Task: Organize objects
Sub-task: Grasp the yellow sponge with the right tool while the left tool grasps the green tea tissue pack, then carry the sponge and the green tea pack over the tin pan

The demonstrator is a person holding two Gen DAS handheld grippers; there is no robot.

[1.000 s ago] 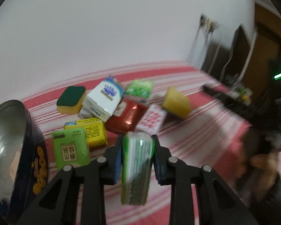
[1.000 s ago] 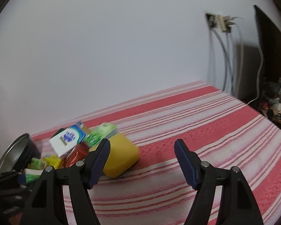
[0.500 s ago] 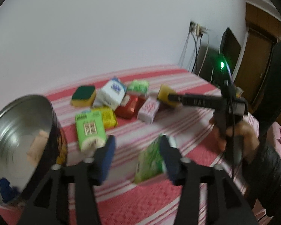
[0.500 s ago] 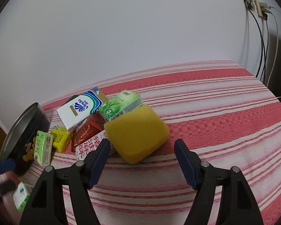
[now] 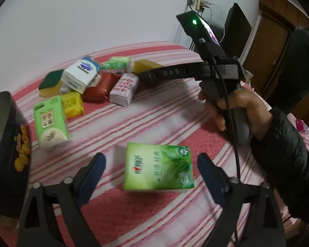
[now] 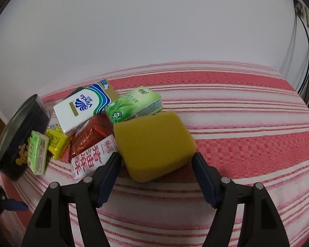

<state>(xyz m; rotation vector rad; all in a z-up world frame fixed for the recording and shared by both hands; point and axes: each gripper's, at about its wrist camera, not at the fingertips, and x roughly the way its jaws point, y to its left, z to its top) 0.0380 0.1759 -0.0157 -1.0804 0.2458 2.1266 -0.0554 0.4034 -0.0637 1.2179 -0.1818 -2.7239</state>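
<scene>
Green tissue pack [image 5: 158, 167]: released by left gripper [image 5: 151, 168], fingers now apart, lying flat toward the bed's near edge. Right gripper [image 6: 155, 169]: fingers apart, straddling yellow sponge [image 6: 153, 145]; likely next pick.

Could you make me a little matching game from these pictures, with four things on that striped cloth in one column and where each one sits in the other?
Things:
1. yellow sponge
2. green tissue pack
3. dark tin
4. red foil packet

Places:
A. at the left edge of the cloth
B. lying alone between the open left tongs
C. in the pile, partly under the white Vinda pack
D. just ahead of the open right tongs

Pairs: 1-D, 2-B, 3-A, 4-C
</scene>
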